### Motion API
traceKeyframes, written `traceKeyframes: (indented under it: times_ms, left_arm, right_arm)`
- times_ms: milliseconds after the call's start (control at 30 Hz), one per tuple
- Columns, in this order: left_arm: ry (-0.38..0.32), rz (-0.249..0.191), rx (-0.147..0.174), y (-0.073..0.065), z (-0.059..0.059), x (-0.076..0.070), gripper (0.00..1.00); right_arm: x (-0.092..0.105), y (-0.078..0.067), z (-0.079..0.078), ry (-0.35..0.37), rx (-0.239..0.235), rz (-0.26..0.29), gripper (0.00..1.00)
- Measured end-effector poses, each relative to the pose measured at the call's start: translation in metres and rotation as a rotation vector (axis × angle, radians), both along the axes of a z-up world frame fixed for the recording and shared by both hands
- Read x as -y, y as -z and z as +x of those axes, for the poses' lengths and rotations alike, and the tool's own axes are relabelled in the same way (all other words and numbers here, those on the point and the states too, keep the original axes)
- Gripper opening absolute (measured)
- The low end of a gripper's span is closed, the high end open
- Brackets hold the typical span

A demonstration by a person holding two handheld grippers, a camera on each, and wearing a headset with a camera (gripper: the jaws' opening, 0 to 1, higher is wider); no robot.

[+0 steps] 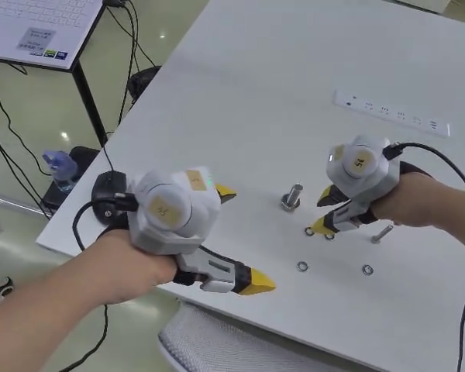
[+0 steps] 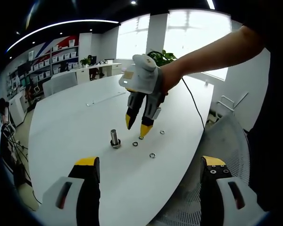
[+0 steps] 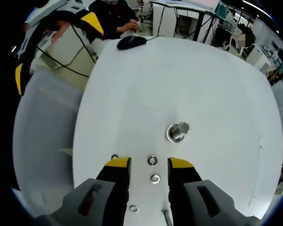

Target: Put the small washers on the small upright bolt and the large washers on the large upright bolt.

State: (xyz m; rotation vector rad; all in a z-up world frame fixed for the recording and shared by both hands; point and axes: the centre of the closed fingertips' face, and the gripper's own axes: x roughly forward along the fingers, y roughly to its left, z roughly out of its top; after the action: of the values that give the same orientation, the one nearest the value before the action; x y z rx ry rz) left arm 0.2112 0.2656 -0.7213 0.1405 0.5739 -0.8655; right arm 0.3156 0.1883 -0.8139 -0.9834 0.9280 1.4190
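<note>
White table (image 1: 256, 93); right gripper (image 1: 322, 214), jaws apart, straddles a washer (image 3: 155, 178), apparently to grasp it; left gripper (image 1: 244, 236), jaws wide, waits near edge.

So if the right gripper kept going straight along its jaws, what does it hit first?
Probably the near washer lying between its open jaws on the table; a second washer lies just beyond. Depth is uncertain.

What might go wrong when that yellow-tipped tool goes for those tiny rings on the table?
The flat silver metal washers lie flush on the smooth white table, so the right gripper, fingers open above them, may slide one away instead of lifting it. Two washers sit close together, so it may nudge or take the wrong one. The large upright silver bolt stands nearby and might get bumped over.
</note>
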Motion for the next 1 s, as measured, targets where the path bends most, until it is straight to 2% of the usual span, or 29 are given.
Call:
traceKeyframes:
  times_ms: [267, 500, 1000]
  left_arm:
    - [-0.006, -0.004, -0.005, 0.001, -0.002, -0.001, 0.88]
    - [-0.008, 0.004, -0.011, 0.002, -0.006, -0.002, 0.88]
    - [-0.026, 0.007, -0.021, 0.006, -0.014, -0.009, 0.87]
  right_arm:
    - [0.007, 0.022, 0.002, 0.007, -0.007, -0.017, 0.32]
    - [0.008, 0.035, 0.004, 0.025, -0.001, -0.03, 0.31]
    - [0.006, 0.05, 0.004, 0.036, 0.008, -0.034, 0.26]
